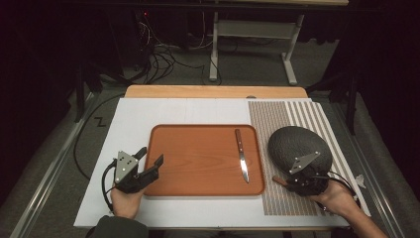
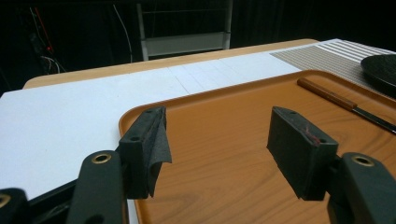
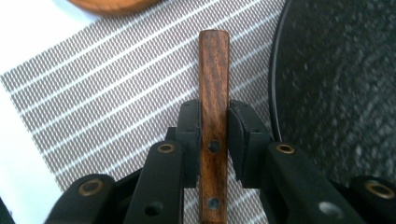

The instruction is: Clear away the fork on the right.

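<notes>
Right gripper (image 3: 214,126) pinches one wooden handle (image 3: 214,84) beside one pebbled dark plate (image 1: 297,144); left gripper (image 2: 217,144) spread over tray (image 1: 198,163) edge.

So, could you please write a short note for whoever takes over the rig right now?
Left gripper: open, holding nothing, at the left edge of the wooden tray.
Right gripper: shut on a wooden utensil handle, over the striped placemat beside the dark plate; the utensil's working end cannot be seen.
Done: wooden-handled knife lies in the tray, right part; the plate sits on the placemat.
Left: probably to set the held utensil down; where is a guess, likely beside the plate or in the tray.
</notes>
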The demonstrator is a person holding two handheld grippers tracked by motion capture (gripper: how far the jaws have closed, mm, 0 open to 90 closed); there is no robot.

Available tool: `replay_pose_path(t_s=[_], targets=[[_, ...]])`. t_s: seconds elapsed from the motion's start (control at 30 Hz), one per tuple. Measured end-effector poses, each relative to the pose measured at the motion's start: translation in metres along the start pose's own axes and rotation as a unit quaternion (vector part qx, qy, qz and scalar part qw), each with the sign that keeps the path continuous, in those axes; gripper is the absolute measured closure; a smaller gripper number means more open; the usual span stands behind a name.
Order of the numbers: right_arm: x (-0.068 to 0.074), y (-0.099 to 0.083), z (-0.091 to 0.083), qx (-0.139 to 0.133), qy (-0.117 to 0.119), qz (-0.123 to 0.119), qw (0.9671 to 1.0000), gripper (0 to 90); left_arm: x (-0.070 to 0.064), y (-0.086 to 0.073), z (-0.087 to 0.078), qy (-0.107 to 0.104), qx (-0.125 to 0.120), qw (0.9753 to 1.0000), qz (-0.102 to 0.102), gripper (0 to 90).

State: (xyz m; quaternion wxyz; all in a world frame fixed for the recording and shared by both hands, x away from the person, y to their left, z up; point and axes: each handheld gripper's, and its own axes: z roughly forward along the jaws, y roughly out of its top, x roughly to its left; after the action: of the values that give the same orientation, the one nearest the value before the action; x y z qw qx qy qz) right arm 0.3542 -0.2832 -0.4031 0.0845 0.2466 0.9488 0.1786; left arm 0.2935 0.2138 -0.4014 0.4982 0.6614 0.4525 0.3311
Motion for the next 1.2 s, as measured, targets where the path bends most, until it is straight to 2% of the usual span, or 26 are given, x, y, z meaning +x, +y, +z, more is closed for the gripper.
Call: replay_pose_path(t_s=[0.03,0.13,0.27,0.5,0.73,0.97,1.2], targets=[[-0.002,-0.001,-0.001,0.001,0.002,0.005,1.0000,71.1,0.001,0.000,-0.001,0.001,-0.002,1.0000,-0.003,37.5],[-0.002,-0.005,-0.002,0.002,0.004,0.010,0.9999,69.8,0.002,0.000,-0.001,0.001,-0.002,1.0000,-0.005,37.5],[0.000,-0.009,-0.004,0.004,0.004,0.015,0.9999,76.9,0.000,0.000,0.000,-0.001,0.001,1.0000,0.001,37.5],[0.003,-0.006,-0.004,0.005,-0.007,0.021,0.9997,78.2,0.001,0.000,-0.001,0.004,-0.003,1.0000,-0.002,38.4],[0.003,0.007,-0.007,-0.008,-0.003,0.040,0.9992,78.3,0.001,0.000,-0.001,0.004,-0.003,1.0000,-0.001,38.3],[0.002,0.032,-0.017,-0.029,-0.003,0.065,0.9975,78.4,0.001,0.000,-0.001,0.004,-0.003,1.0000,-0.001,38.1],[-0.004,0.050,-0.015,-0.039,0.002,0.086,0.9955,78.5,0.001,0.000,0.000,0.004,-0.003,1.0000,-0.001,38.1]])
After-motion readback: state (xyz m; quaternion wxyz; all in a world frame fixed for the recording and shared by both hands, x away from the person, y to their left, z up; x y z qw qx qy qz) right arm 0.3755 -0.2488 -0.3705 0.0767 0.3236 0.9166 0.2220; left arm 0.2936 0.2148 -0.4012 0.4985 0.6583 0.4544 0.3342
